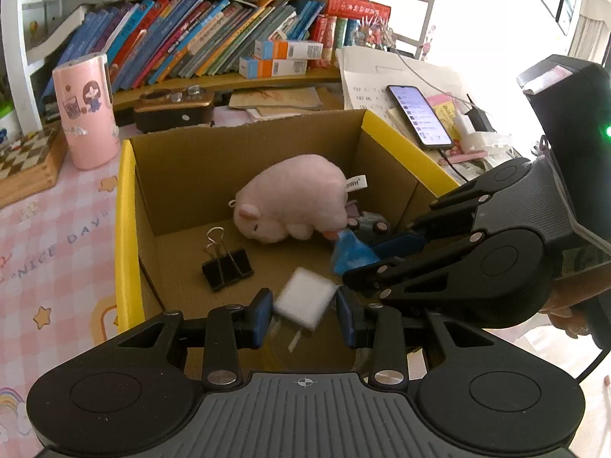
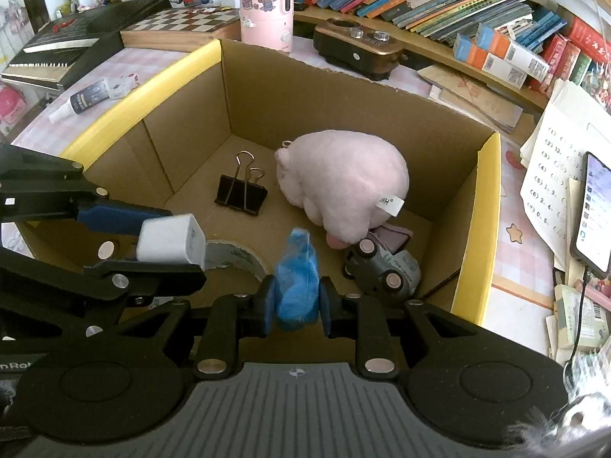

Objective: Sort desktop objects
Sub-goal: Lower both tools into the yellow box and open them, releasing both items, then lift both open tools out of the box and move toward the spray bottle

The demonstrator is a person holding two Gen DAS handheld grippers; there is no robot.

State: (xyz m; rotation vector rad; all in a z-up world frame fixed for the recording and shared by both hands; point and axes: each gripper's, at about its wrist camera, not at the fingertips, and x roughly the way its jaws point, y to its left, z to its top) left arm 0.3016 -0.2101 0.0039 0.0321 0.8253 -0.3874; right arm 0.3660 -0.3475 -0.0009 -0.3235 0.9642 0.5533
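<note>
Both grippers hang over the cardboard box [image 2: 477, 236] to drop their loads: the left gripper [image 1: 305, 315] clamps a white charger [image 1: 305, 297], the right gripper [image 2: 296, 301] pinches a blue fuzzy toy [image 2: 298, 278], at six o'clock of the plush pig [image 2: 343, 187].

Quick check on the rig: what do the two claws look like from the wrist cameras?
Both match: black linkage arms with silver rivets, blue pads, and a ribbed grey base with a small crosshair mark. That goes for the left claw and the right claw, whose tall black housing shows a green light.
</note>
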